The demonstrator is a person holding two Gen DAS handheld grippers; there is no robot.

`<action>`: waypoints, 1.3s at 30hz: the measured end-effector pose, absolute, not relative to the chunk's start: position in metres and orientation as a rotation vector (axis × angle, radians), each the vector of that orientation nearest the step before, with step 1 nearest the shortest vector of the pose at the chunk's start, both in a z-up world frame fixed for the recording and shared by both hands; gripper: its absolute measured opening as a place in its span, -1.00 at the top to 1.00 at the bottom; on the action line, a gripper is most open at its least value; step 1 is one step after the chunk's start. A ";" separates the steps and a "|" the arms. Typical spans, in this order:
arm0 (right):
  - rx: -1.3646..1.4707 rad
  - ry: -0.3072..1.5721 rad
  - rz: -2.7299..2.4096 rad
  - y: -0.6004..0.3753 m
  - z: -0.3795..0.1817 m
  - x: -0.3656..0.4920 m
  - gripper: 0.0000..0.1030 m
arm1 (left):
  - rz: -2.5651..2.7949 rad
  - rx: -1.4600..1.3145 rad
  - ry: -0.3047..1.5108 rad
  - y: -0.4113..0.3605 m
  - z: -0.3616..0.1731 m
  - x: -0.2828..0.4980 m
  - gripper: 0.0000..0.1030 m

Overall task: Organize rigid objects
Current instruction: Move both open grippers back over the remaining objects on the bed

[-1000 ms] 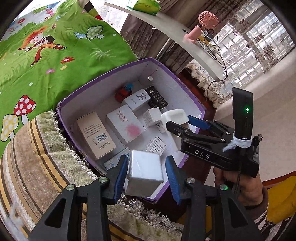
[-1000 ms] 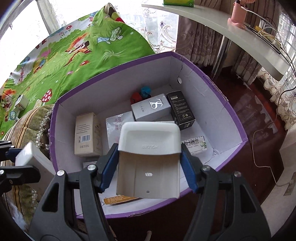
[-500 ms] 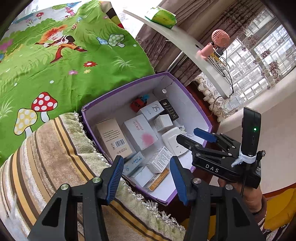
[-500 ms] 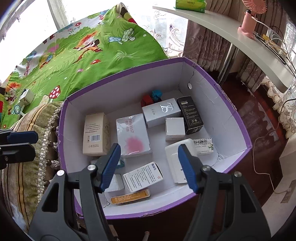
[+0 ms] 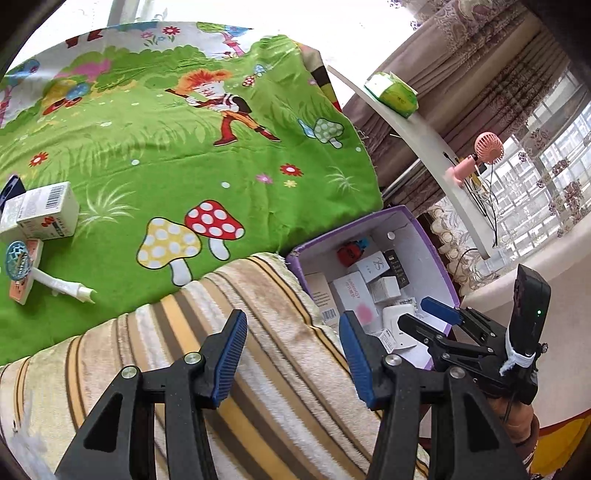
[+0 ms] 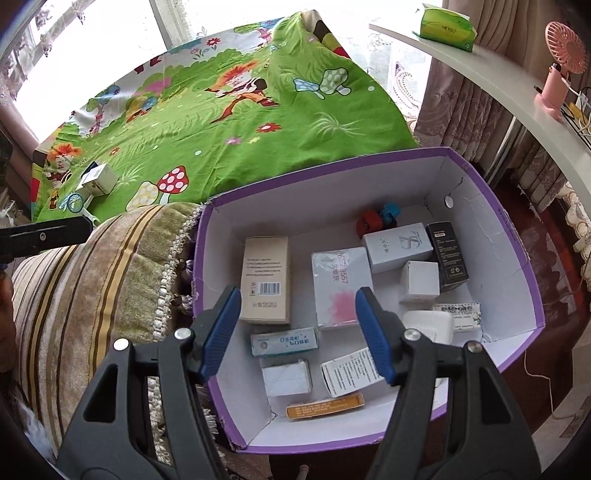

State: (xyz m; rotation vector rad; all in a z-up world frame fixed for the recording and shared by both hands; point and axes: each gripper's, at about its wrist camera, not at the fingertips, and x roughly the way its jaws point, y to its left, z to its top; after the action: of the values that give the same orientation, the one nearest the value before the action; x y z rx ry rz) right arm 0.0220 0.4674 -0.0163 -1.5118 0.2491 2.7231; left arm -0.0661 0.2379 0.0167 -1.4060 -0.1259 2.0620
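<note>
Beside the striped blanket [image 6: 92,280], on the dark floor: purple-rimmed box [image 6: 517,236], white inside, open-topped; contents lying flat and close together: tan carton [image 6: 265,280] with barcode, white pack with pink blot [image 6: 341,286], grey carton [image 6: 399,245], black carton [image 6: 447,254], small white cube [image 6: 421,280], white plastic holder [image 6: 430,325], blue-printed pack [image 6: 284,341], white leaflet box [image 6: 351,371], orange strip box [image 6: 325,406], red and blue toy [image 6: 376,218] at the far wall. On the green cartoon sheet [image 5: 166,147], well apart from the box: white barcode carton [image 5: 40,210], with a white-handled tool [image 5: 55,284] and a round blue netted item near it. Around: white curved shelf [image 6: 498,81] carrying a green tissue pack [image 6: 447,27] and a pink fan [image 6: 561,59]; curtains behind. Left gripper [image 5: 291,354]: over the blanket, jaws half apart and empty, having just opened a little; the blanket's edge lies between it and the box. Right gripper [image 6: 299,332]: above the box's near half, jaws fairly wide, nothing between the pads; the pink-blotted pack and blue-printed pack show below the gap, untouched.
</note>
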 end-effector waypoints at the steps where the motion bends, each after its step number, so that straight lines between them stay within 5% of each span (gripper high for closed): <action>1: -1.518 0.258 2.734 0.464 -0.015 0.020 -0.32 | 2.078 -1.406 -0.136 0.229 0.016 -0.069 -0.03; 14: -1.555 0.216 2.756 0.435 -0.011 -0.007 -0.38 | 2.383 -1.452 -0.129 0.090 0.014 -0.124 -0.03; 23: -1.574 0.161 2.841 0.396 0.002 -0.033 -0.52 | 2.373 -1.512 -0.006 0.081 -0.007 -0.160 0.07; 31: -1.577 0.144 2.903 0.357 0.011 -0.065 -0.68 | 2.324 -1.554 0.028 0.086 -0.023 -0.176 0.36; 33: -1.583 0.157 2.906 0.349 0.013 -0.074 -0.69 | 2.308 -1.570 0.027 0.086 -0.027 -0.177 0.61; 39: -1.610 0.161 2.936 0.311 0.016 -0.100 -0.76 | 2.307 -1.566 -0.041 0.077 -0.026 -0.172 0.65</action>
State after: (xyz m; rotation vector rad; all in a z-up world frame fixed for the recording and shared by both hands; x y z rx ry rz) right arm -0.1001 0.3112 0.0161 -1.6100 0.1606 2.9356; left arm -0.1717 0.0774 -0.0256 -1.5663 -0.0414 2.3075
